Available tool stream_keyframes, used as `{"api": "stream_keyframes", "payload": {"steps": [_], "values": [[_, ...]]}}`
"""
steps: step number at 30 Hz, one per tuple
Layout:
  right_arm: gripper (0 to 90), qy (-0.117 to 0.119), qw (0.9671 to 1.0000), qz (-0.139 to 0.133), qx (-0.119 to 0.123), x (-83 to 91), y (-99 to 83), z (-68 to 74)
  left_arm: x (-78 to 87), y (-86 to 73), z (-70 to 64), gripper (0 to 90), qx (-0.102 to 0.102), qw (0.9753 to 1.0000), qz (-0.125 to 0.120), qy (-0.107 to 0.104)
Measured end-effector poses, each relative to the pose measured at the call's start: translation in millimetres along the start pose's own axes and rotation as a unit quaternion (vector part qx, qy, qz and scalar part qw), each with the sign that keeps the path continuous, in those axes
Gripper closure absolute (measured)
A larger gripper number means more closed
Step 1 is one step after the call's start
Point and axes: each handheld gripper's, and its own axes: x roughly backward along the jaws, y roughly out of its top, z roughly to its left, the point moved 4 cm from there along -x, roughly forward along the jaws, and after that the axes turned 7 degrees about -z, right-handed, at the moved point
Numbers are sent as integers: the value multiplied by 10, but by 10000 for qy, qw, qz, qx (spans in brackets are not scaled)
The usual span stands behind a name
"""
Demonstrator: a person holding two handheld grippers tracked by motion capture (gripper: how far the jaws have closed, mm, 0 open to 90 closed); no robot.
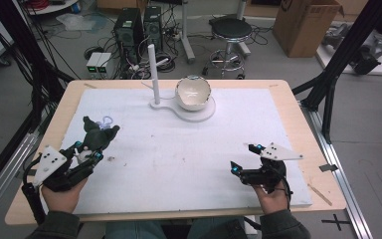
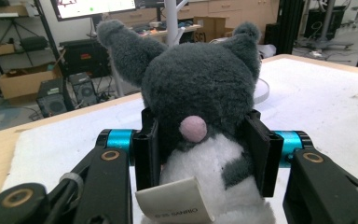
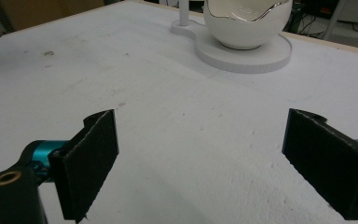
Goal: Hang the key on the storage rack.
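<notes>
Left gripper point(image 1: 87, 155) pinches grey plush toy point(image 2: 196, 107), well short of the eggshell bowl point(image 1: 193, 93) and to its left. Right gripper point(image 3: 200, 158) spread, empty. Likely carry step; next probably lift toward bowl.

L gripper point(image 1: 87, 152) fingers clamped; R gripper point(image 1: 243, 158) fingers wide apart.

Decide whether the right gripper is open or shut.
Open: the right gripper holds its two black jaws wide apart above the bare white foam mat, nothing between them.
</notes>
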Motion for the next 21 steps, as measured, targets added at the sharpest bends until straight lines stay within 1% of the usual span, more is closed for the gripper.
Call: {"api": "stream_keyframes", "payload": {"steps": [5,6,8,10,12,15,17,21], "values": [[100,19,10000,-17,49,-23,10,-16,-110,45,-23,542,15,10000,34,-74],[100,11,10000,-9,24,-24,10,-20,-139,58,-29,541,48,9999,24,-98],[100,37,10000,-17,34,-36,12,-36,-203,83,-39,542,101,9998,90,-176],[100,28,10000,-19,25,-52,10,-54,-264,113,-56,542,66,9997,120,-215],[100,44,10000,-17,3,-60,5,-69,-319,154,-68,542,76,9995,120,-266],[100,48,10000,-27,-24,-64,5,-82,-399,213,-69,542,76,9994,124,-304],[100,48,10000,-46,-25,-62,7,-90,-452,241,-58,542,113,9994,133,-305],[100,18,10000,-61,-46,-52,-2,-126,-535,278,-34,542,174,9995,76,-267]]}}
